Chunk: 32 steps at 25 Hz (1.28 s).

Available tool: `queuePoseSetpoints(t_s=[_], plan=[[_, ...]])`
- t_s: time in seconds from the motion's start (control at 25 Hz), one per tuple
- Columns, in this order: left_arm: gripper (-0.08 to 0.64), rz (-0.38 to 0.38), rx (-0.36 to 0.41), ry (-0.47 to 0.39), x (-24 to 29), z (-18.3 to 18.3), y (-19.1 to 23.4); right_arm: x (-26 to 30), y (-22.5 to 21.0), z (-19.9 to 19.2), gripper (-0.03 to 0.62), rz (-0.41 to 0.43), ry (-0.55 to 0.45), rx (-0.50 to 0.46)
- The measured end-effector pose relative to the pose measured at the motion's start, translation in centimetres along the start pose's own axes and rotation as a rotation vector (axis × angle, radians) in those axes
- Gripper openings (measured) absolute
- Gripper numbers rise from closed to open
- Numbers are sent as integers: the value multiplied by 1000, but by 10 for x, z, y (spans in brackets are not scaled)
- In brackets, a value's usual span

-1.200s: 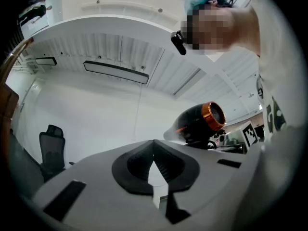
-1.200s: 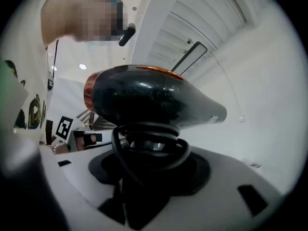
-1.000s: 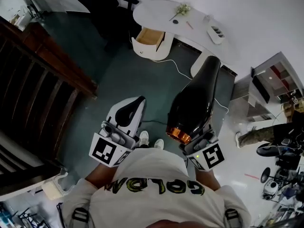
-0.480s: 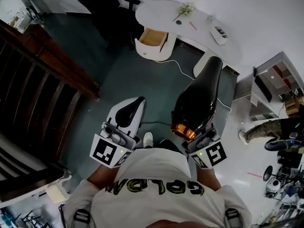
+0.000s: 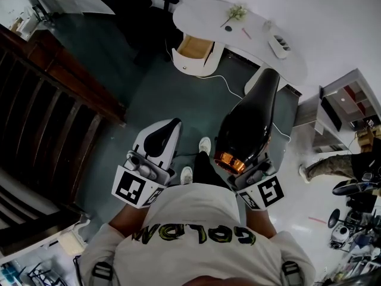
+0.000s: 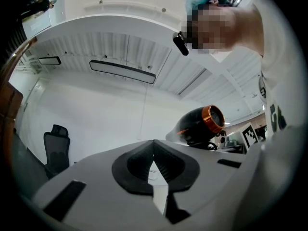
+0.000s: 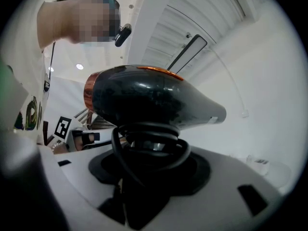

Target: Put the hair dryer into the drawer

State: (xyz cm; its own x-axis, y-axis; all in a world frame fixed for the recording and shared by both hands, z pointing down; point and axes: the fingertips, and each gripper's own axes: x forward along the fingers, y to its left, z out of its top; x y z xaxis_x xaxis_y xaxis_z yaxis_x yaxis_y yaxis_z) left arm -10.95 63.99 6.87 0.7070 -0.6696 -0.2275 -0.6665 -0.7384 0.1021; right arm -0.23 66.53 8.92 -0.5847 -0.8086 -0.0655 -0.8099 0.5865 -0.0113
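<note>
Right gripper (image 7: 149,165) jaws clamped on dryer (image 5: 247,127) handle, cord coiled there. Left gripper (image 6: 154,160) jaws together, empty. Since second ago: shoe (image 5: 204,145) stepped forward, both grippers advanced. Open drawer (image 5: 193,47) under tabletop (image 5: 250,28) well ahead. Still carrying.

white shirt (image 5: 196,210), yellow dark-edged lettering (image 5: 196,234); grey shoulder straps (image 5: 101,271). left gripper (image 5: 169,127), right gripper (image 7: 151,170): white shells, black pads (image 6: 134,167), black-and-white marker cube (image 5: 131,188) each.

Desk (image 5: 257,33) w/ drawer (image 5: 193,47) ahead of hair dryer (image 5: 247,124).
</note>
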Motion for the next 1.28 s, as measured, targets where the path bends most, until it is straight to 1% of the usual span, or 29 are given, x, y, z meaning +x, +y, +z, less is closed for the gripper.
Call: queuePoseSetpoints(t_s=[0.16,0.44,0.52,0.64,0.72,0.92,1.08,1.28], plan=[[11,5,3,5,11,-5,9,11,-12,-5,249,4,5,3],[11,24,5,1,44,-11,28,34,-46,-10,249,21,7,12],[11,29,5,3,62,-12,35,43,-63,-9,249,26,6,14],[11,38,4,12,100,-15,52,66,-100,-7,249,32,12,26],[11,42,8,12,114,-17,59,75,-115,-8,249,37,12,28],[11,47,24,0,121,-20,61,79,-121,-11,249,54,2,21],[11,56,25,16,170,-29,79,103,-169,-12,249,64,8,35],[11,72,28,24,211,-36,92,121,-211,-13,249,80,19,44]])
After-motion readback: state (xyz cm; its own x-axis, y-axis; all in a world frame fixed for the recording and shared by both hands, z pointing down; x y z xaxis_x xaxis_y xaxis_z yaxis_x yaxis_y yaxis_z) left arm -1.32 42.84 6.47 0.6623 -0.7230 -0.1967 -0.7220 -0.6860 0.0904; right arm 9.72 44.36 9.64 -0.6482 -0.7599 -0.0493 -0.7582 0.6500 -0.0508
